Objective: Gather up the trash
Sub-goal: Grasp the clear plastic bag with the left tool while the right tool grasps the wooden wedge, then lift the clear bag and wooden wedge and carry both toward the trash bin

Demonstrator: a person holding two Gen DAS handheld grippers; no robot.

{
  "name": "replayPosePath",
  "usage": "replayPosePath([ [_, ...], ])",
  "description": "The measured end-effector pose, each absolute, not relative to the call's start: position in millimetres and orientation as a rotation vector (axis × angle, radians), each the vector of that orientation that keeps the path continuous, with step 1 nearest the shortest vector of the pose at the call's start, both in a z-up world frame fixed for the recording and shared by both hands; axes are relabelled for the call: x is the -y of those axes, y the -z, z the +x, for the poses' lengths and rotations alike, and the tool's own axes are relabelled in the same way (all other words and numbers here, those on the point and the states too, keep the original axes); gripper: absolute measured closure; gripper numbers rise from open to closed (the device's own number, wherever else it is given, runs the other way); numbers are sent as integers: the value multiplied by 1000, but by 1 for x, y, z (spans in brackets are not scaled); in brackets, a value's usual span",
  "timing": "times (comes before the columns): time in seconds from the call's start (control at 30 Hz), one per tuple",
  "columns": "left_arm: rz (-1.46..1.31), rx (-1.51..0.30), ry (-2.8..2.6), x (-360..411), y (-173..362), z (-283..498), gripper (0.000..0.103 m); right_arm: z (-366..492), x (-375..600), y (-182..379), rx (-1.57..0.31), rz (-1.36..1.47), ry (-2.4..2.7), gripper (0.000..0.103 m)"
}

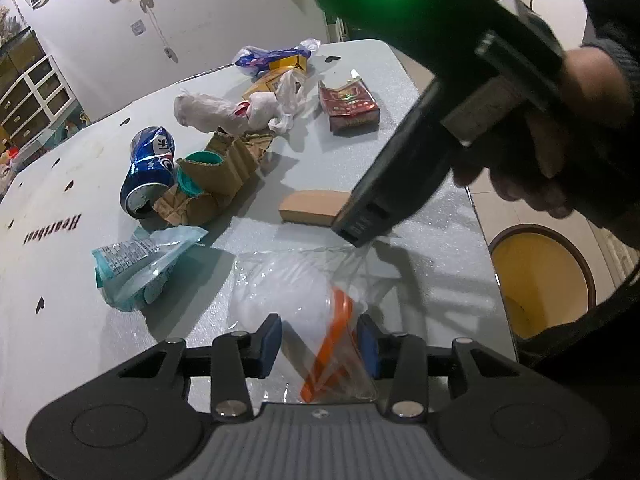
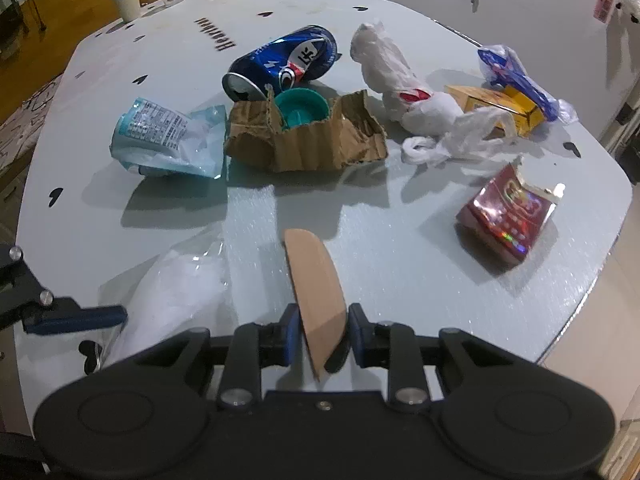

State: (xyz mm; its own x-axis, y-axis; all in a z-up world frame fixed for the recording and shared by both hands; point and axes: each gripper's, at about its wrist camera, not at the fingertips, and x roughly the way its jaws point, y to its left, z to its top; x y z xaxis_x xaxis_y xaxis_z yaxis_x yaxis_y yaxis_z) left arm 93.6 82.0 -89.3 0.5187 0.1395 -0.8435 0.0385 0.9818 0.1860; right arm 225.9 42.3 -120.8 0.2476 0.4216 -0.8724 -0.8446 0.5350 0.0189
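Cardboard, a tan curved piece [image 2: 316,300], stands pinched between our right claw's [image 2: 320,334] pads; our left claw [image 1: 318,344] straddles the clear plastic bag [image 1: 304,300], grip uncertain. Pickup underway; next, lift both toward the bin [image 1: 540,280].

Cool, fairly bright overhead light, soft shadows, green lens flare, strong fisheye bending at edges.
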Motion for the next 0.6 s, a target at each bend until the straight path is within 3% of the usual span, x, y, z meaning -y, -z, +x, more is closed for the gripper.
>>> replayPosePath([
  [0.1, 178, -1010, -66, -86, 87, 94, 71, 223, -39, 120, -980, -509, -900, 77],
  [0.6, 20, -872, -140, -122, 59, 84, 95, 213, -4, 103, -1012, -347, -767, 78],
])
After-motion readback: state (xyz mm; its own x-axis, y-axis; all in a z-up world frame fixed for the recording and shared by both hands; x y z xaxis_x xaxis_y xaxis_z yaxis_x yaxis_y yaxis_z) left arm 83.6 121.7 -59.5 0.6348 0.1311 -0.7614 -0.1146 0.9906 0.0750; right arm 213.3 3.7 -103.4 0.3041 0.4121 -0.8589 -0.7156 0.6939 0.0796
